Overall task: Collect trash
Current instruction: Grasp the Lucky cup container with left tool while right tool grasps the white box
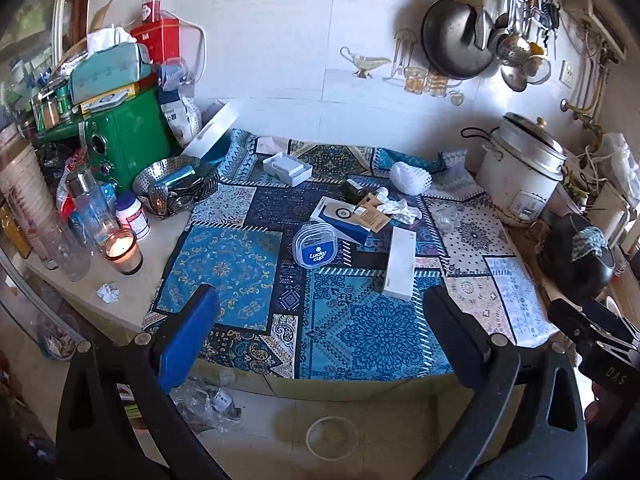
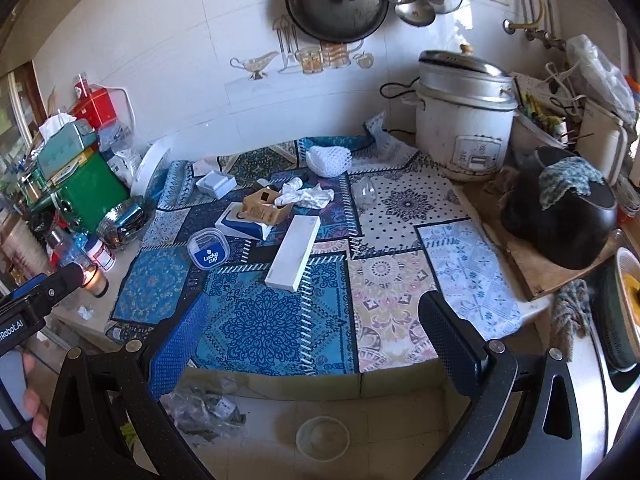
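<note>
A patchwork cloth [image 1: 348,320] is covering the counter, with a white rice cooker [image 1: 520,176] standing at its far right and a green tin [image 1: 132,136] at far left. Both grippers are hovering over the cloth's near edge with jaws spread wide and nothing between them: the left gripper [image 1: 320,332] and, to its right, the right gripper [image 2: 316,340]. The trash is lying mid-cloth: a long white box [image 2: 294,258] is resting nearest, a blue-and-white box [image 2: 244,226] is sitting behind it under a brown carton [image 2: 266,206], crumpled white tissue [image 2: 306,194] is touching the carton's far side, and a "Lucky cup" lid [image 1: 315,245] is lying left of the boxes. A small paper ball [image 1: 107,292] is sitting on bare counter near a lit candle [image 1: 122,250].
</note>
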The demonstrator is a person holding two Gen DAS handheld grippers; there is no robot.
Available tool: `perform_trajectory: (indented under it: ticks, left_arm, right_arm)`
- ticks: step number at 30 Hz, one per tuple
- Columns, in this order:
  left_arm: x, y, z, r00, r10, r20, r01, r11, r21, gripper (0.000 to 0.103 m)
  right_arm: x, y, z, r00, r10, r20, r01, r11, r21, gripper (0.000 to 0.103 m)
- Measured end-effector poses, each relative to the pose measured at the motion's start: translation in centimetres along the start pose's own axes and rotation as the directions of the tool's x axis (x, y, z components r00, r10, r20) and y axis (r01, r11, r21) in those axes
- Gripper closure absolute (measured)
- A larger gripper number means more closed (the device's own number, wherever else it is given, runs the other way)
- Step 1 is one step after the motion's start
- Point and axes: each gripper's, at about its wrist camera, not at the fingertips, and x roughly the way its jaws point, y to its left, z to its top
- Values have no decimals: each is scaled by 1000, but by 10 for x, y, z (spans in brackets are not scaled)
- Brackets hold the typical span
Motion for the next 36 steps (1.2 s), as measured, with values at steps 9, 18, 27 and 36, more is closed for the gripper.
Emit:
perform_trajectory:
  ticks: [9,18,27,36]
  left_arm:
    - [112,15,27,989,67,-129,-81,991,-108,0]
    - [202,14,44,973,54,-226,-103,972,-210,0]
    - [267,15,48,942,113,-317,-186,960,-210,0]
    - [304,14,43,921,119,-370,-208,955,-210,0]
  right_arm:
    - [134,-4,42,979,94,-180,-96,995,-2,0]
    - [253,6,51,897,146,-418,-166,986,-11,5]
    - [293,20,52,881,126,-456,-169,984,-55,7]
    - [299,14,53,891,62,-450,-149,976,-161,33]
